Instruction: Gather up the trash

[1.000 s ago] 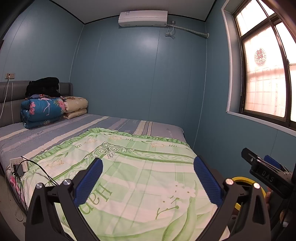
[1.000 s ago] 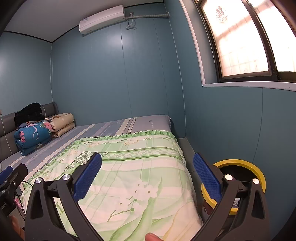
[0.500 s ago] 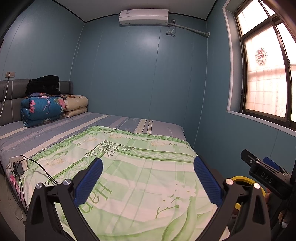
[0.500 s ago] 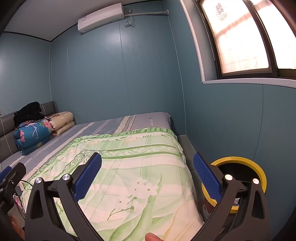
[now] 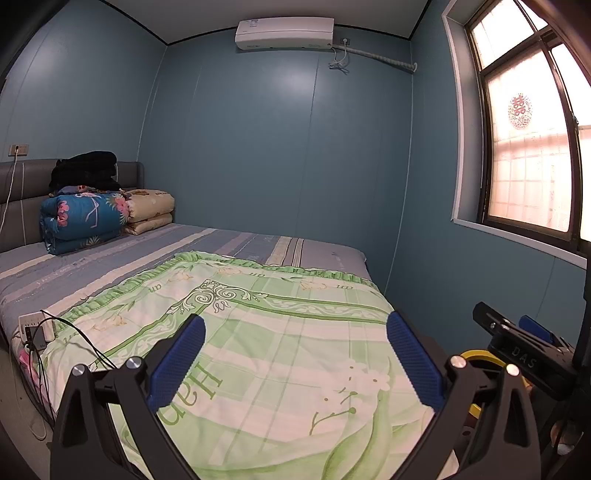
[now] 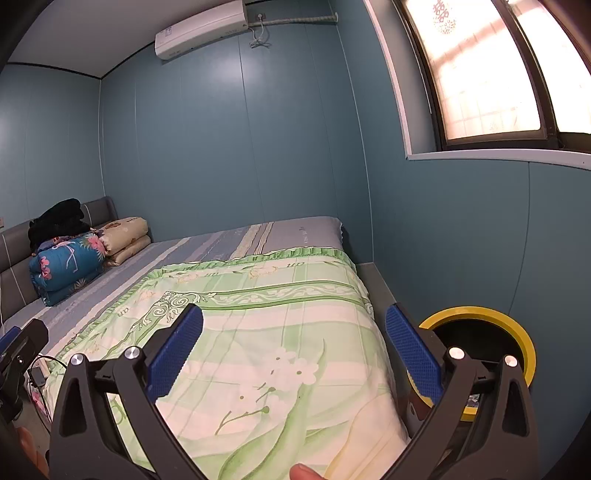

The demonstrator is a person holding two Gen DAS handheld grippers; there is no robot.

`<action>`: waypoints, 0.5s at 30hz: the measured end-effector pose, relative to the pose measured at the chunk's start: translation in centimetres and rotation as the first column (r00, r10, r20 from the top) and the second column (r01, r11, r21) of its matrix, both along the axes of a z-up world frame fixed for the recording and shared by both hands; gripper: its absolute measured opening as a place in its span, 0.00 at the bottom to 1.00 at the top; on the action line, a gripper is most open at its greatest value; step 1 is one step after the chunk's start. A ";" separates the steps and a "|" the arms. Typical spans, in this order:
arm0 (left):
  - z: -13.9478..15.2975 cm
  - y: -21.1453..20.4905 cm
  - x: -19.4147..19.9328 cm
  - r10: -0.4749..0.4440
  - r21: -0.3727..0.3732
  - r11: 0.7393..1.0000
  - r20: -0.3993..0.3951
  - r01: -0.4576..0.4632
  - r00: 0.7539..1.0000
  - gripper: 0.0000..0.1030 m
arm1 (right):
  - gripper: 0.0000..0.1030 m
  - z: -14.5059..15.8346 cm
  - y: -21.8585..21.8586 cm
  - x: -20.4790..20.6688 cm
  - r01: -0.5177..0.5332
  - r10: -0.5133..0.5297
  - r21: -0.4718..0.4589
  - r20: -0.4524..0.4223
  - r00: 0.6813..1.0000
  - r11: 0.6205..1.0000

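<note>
I hold both grippers, left [image 5: 295, 360] and right [image 6: 294, 356], spread wide over the quilt [image 6: 280, 332], bin [image 6: 517, 332] beside it.

Both wrist views look from low at the foot of the bed [image 5: 258, 254] toward its headboard end. The right view sits further right, near the yellow-rimmed bin [image 6: 480, 314]. Both share the green quilt [image 6: 277, 314], the folded bedding and the air conditioner [image 5: 284, 33].
</note>
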State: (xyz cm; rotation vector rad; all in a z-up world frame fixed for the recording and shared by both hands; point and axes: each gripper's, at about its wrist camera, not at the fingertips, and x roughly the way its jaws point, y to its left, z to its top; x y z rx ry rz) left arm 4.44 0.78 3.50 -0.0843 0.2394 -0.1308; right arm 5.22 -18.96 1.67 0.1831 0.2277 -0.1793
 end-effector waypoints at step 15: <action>-0.2 -0.5 0.1 -0.005 0.005 1.000 -0.006 0.005 1.000 0.92 | 0.92 -0.3 -0.2 0.3 -0.002 0.002 0.013 -0.018 1.000 1.000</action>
